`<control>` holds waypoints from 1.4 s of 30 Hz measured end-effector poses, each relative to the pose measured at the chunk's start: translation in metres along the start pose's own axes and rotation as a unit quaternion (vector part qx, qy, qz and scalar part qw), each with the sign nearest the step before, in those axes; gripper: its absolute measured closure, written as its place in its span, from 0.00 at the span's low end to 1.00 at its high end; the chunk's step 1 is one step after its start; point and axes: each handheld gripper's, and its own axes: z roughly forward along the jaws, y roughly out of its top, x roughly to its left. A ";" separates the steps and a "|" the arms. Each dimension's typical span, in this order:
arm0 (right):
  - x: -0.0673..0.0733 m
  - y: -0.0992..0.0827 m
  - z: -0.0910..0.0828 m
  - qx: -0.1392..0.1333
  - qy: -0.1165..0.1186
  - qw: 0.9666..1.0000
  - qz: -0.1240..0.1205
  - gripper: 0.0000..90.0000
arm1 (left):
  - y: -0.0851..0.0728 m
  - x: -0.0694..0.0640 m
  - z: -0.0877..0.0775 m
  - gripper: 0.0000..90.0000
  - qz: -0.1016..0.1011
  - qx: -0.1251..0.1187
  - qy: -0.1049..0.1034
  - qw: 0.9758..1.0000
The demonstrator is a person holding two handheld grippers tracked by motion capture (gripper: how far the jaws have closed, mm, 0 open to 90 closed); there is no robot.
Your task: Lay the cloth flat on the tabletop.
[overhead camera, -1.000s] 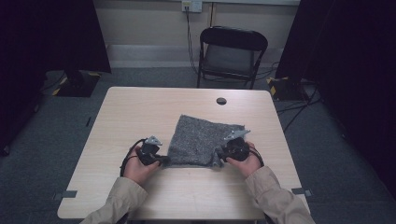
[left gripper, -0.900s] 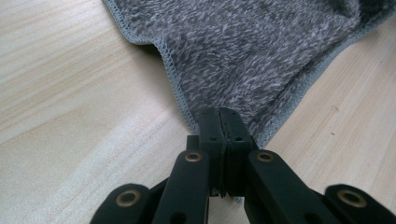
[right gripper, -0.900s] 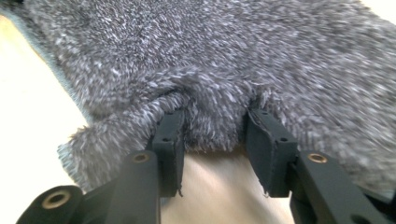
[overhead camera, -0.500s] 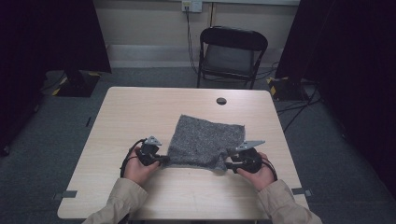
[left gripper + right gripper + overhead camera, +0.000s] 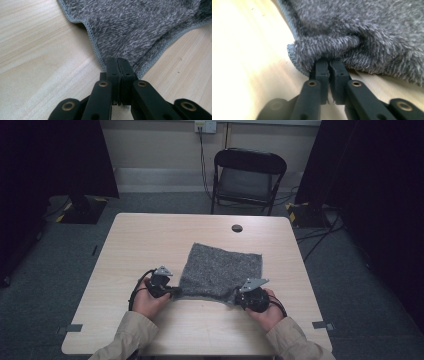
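- It looks like a lab or studio set up for recording, not a home.
- A plain light-wood table [image 5: 150,245] stands alone on grey carpet [image 5: 45,285].
- Dark curtains [image 5: 55,155] hang at both sides.
- A black folding chair [image 5: 248,180] faces the table.
- Cables [image 5: 320,227] trail across the floor, and tape marks [image 5: 74,328] lie near the table.

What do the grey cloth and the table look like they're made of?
The cloth looks like soft microfibre or terry: short fuzzy grey pile with a lighter stitched hem along its edge. The table looks like pale wood-grain laminate, smooth and matte, with fine straight streaks; whether it is solid wood cannot be told.
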 end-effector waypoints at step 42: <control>-0.054 -0.022 -0.018 -0.016 -0.084 0.992 0.095 0.75 | 0.045 -0.007 0.046 0.73 0.032 -0.025 0.027 0.999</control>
